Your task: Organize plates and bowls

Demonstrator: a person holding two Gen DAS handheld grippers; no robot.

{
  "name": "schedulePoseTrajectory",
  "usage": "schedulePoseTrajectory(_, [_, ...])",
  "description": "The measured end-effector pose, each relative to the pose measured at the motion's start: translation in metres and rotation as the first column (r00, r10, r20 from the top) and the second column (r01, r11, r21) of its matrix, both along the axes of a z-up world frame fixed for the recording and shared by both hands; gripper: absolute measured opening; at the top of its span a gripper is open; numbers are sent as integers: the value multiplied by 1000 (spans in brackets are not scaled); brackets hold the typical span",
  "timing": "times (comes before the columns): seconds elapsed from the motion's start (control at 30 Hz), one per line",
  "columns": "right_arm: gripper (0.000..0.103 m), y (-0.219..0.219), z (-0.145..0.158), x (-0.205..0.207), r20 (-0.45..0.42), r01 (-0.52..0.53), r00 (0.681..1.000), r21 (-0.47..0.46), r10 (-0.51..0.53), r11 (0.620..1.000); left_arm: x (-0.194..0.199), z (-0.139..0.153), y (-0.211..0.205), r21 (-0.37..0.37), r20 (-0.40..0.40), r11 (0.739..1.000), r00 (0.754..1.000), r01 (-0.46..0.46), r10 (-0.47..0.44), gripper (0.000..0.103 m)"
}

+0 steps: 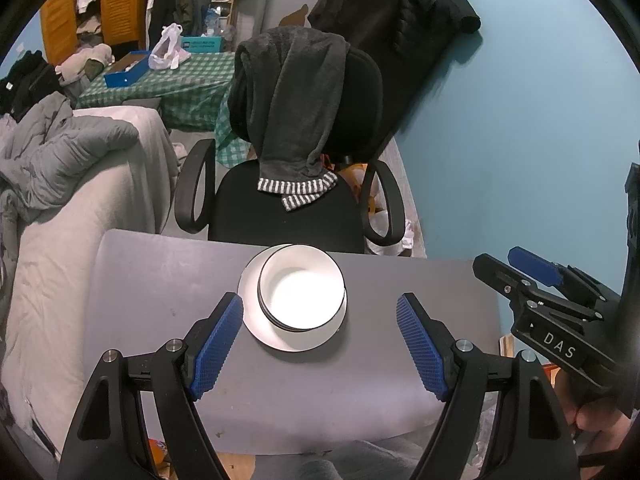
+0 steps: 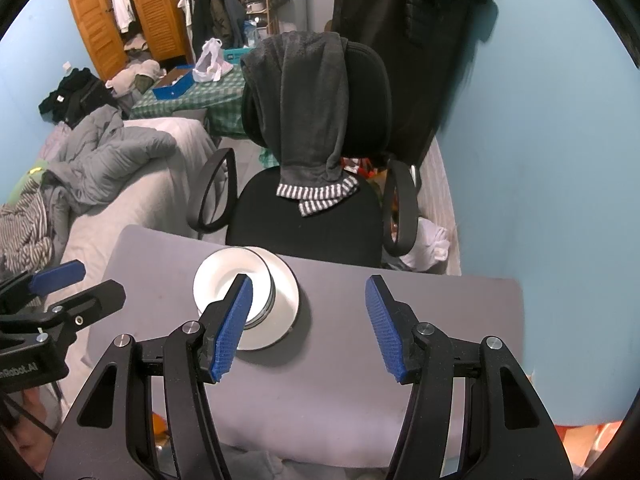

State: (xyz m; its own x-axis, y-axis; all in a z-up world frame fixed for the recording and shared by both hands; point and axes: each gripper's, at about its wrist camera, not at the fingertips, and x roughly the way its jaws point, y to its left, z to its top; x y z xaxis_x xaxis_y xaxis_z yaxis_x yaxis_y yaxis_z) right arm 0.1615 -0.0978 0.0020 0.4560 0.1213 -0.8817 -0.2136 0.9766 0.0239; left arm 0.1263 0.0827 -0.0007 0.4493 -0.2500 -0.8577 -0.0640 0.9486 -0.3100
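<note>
Both sets of jaws stand wide apart and hold nothing. The left gripper (image 1: 320, 340) hangs above the near table (image 1: 140, 300) edge, aimed at the bowls (image 1: 303, 294); the right gripper (image 2: 310, 320) hovers just to their right. The bowls sit nested on a plate (image 1: 256, 320) near the far edge, stacked probably to save space. A chair (image 1: 288, 208) stands behind the table.
</note>
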Motion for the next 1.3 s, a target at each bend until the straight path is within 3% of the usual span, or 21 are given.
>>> schedulePoseTrajectory(0.7, [57, -1, -1, 4, -6, 3, 1000, 3, -3, 1000, 10, 2, -3, 21, 16, 1000, 1000, -1, 1, 80])
schedulePoseTrajectory(1.0, [57, -1, -1, 5, -8, 4, 1000, 5, -4, 1000, 13, 5, -17, 119, 14, 993, 1000, 18, -19, 80])
schedulePoseTrajectory(1.3, [57, 0, 0, 7, -12, 5, 1000, 11, -5, 1000, 14, 6, -20, 143, 22, 990, 1000, 15, -18, 80])
